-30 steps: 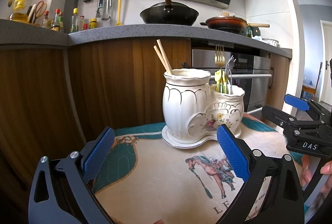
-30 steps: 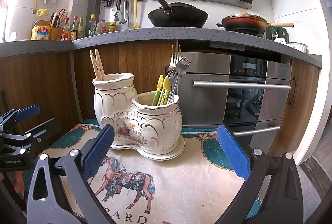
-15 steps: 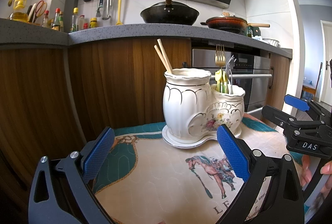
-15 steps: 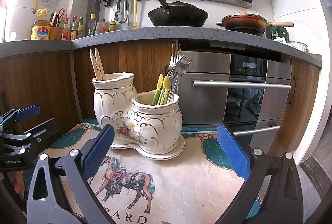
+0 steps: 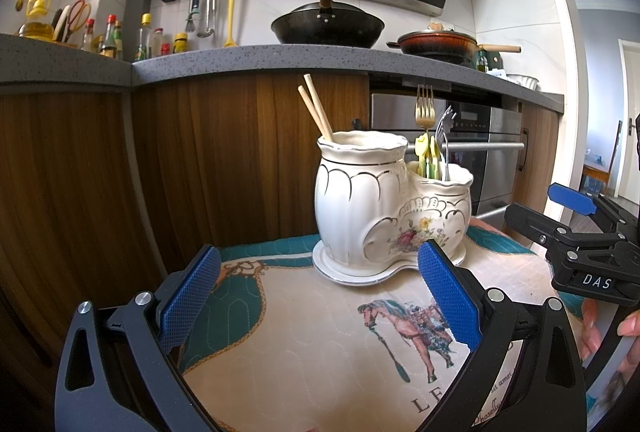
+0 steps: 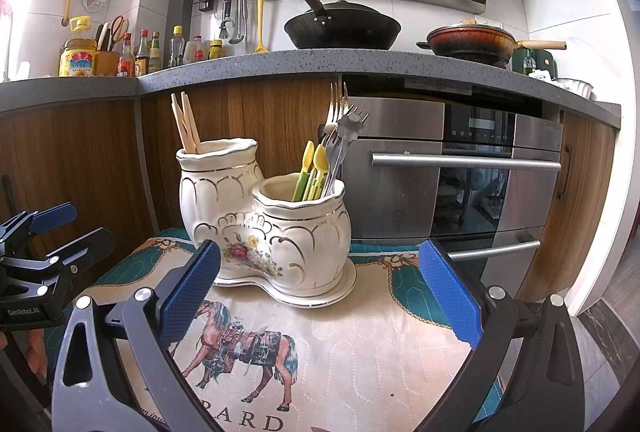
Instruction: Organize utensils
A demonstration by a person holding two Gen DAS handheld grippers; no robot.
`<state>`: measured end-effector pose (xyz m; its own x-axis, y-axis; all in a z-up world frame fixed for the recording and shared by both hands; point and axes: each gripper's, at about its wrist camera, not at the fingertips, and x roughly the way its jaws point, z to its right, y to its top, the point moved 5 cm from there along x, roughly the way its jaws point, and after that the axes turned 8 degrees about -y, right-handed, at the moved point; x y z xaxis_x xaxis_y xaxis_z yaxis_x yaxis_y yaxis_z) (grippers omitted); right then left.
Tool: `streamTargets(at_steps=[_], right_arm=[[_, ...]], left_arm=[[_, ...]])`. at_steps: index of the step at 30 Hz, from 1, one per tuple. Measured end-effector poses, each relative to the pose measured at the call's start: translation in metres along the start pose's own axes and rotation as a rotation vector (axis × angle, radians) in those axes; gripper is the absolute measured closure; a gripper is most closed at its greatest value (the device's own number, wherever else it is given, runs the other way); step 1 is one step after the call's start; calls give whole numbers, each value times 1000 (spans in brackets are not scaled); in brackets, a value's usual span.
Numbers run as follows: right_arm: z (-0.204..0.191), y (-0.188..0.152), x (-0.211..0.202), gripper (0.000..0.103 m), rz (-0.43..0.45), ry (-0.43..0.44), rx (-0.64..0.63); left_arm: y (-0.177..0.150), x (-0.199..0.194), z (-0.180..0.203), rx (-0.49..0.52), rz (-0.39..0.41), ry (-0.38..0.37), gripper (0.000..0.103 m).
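Observation:
A white ceramic double utensil holder stands on its saucer on a horse-print cloth. The taller pot holds wooden chopsticks. The shorter pot holds forks and yellow-green plastic utensils. My left gripper is open and empty, a little in front of the holder. My right gripper is open and empty, also in front of it. Each gripper shows at the edge of the other's view: the right one, the left one.
Behind the cloth are wooden cabinet fronts and a steel oven. The grey counter carries a black wok, a red pan and bottles.

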<state>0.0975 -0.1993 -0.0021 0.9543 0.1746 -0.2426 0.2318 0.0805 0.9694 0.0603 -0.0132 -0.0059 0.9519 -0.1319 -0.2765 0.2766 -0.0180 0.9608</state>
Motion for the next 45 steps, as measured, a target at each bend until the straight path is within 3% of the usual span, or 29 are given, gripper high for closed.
streamTargets(at_steps=[45], right_arm=[[2, 0, 0, 5, -5, -1, 3]], left_arm=[[-2, 3, -2, -11, -8, 16, 5]])
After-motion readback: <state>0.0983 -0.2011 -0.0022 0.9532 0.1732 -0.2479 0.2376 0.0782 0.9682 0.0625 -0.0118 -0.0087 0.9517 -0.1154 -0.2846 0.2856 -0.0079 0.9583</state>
